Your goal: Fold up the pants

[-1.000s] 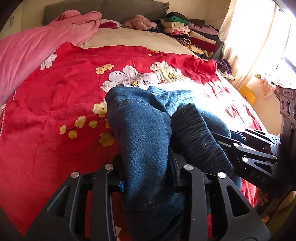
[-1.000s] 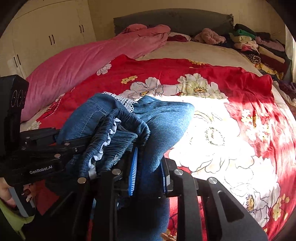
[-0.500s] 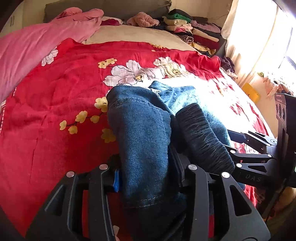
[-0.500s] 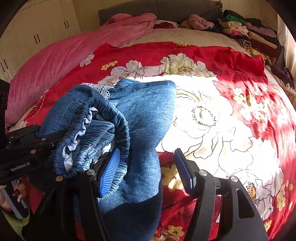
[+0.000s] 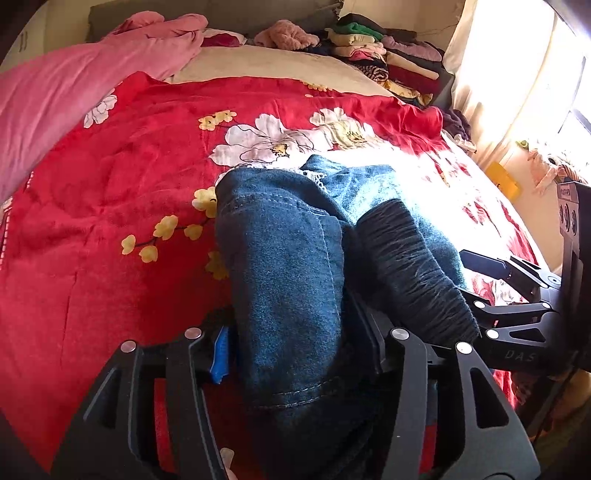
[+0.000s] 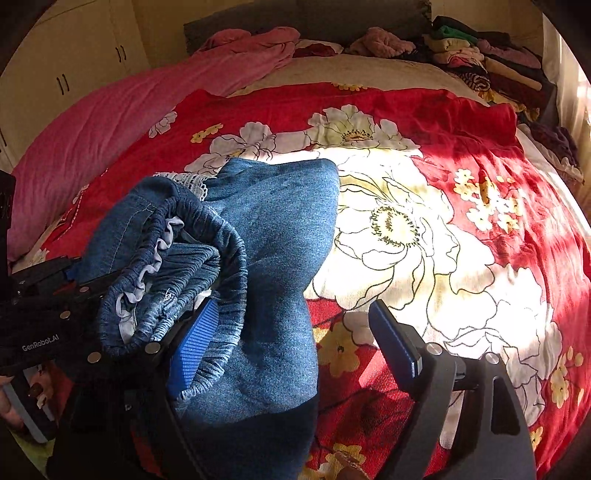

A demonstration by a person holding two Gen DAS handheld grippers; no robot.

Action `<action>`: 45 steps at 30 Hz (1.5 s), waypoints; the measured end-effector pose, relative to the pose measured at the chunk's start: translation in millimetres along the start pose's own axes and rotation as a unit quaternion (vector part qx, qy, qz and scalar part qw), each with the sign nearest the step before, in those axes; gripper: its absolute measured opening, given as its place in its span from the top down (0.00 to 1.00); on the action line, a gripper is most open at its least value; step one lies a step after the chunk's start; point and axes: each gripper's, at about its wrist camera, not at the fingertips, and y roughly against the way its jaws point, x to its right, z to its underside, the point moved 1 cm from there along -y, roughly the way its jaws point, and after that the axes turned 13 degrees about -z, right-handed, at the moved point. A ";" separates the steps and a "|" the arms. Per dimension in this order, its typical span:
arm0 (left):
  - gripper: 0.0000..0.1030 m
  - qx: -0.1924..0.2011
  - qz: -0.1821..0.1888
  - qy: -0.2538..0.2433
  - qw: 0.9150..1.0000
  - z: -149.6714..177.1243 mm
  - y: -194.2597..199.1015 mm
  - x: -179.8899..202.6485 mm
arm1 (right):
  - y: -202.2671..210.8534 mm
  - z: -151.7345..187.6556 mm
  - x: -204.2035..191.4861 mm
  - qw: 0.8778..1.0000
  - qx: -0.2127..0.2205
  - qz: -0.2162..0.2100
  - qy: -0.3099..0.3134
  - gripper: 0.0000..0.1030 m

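- Denim pants point(image 6: 273, 236) lie bunched at lower centre on the red floral bedspread point(image 6: 461, 122).
- Left gripper point(image 5: 295, 347): jaws opening, denim between them, left pad clear of it.
- Right gripper point(image 6: 291, 332): jaws opening wide, right pad off the pants.

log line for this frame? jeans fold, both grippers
phase: release after fold | left gripper: opening, jeans between jaws | right gripper: opening, one pad clear of denim | jeans: bunched on red floral bedspread

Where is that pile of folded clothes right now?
The clothes pile sits at the bed's far right corner in both views, by the grey headboard, beyond the red quilt.
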 end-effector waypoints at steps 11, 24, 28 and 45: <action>0.23 0.025 -0.001 0.003 1.000 -1.6 33.4 -4.7 | 35.7 -2.4 -6.4 0.999 0.041 0.029 0.008 0.04; 0.09 0.070 -0.026 0.010 0.997 5.3 93.9 -6.8 | 104.7 3.7 -30.3 0.993 0.116 0.016 0.027 0.04; 0.09 0.081 -0.032 0.014 0.996 12.5 109.0 -7.4 | 123.8 11.4 -40.4 0.990 0.134 0.009 0.037 0.04; 0.09 0.092 -0.048 0.007 0.995 80.3 142.0 1.0 | 159.0 73.8 -64.9 0.987 0.153 0.006 0.058 0.04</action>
